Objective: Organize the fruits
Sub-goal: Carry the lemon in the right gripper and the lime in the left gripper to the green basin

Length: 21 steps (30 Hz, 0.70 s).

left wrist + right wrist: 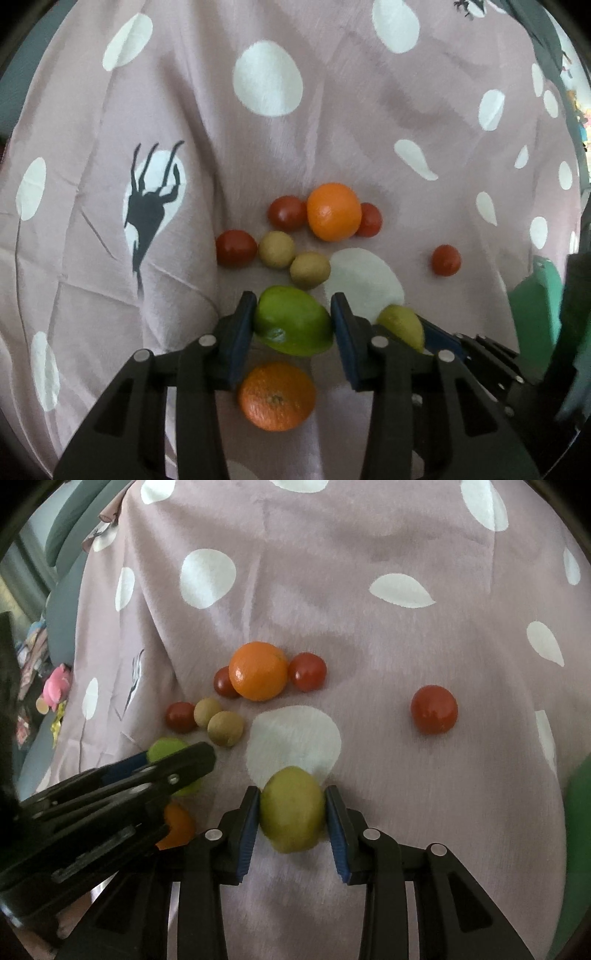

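Mauve spotted cloth [351,122] underlies both: left claw [293,308] clamps lime [291,326], right claw [291,799] clamps yellow-green fruit [291,814].

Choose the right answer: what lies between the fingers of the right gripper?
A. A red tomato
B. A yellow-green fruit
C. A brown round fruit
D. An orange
B: in the right wrist view, the right gripper has its blue pads on both sides of the yellow-green fruit, while the other fruits lie farther away on the cloth.
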Motion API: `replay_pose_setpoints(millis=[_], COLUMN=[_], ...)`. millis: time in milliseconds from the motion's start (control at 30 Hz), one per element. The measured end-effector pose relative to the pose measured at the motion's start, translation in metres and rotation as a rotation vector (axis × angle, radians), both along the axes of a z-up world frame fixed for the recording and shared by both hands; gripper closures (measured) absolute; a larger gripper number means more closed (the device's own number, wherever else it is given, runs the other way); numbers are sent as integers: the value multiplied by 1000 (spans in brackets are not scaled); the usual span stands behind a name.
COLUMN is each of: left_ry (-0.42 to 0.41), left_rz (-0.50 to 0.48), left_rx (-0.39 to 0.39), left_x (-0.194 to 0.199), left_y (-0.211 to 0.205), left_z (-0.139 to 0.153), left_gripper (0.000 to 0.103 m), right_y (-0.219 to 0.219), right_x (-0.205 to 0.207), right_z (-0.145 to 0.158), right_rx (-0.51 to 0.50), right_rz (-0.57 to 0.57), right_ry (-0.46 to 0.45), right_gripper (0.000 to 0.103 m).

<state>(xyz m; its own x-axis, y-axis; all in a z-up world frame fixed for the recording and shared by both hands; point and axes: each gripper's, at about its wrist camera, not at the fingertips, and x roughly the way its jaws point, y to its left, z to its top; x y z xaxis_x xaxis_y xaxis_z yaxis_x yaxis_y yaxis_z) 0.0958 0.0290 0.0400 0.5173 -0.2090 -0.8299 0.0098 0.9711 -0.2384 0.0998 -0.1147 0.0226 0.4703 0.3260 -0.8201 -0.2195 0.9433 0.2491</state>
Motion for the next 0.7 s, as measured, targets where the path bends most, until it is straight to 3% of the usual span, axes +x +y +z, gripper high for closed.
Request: replay_pose_setpoints(millis=[367, 700], left_ry=[-53, -133], left_rz=[10, -39], left_rx=[19, 15], left_x=[-15, -37], left_y=[0, -19], left_z=[17, 42], left_gripper=[62, 62], right_y=[-12, -58], right_x=[-7, -30], right_z=[6, 49], right_rx=[7, 118], right_rz=[-71, -142], right_ry=[-21, -104], right_gripper=[68, 68])
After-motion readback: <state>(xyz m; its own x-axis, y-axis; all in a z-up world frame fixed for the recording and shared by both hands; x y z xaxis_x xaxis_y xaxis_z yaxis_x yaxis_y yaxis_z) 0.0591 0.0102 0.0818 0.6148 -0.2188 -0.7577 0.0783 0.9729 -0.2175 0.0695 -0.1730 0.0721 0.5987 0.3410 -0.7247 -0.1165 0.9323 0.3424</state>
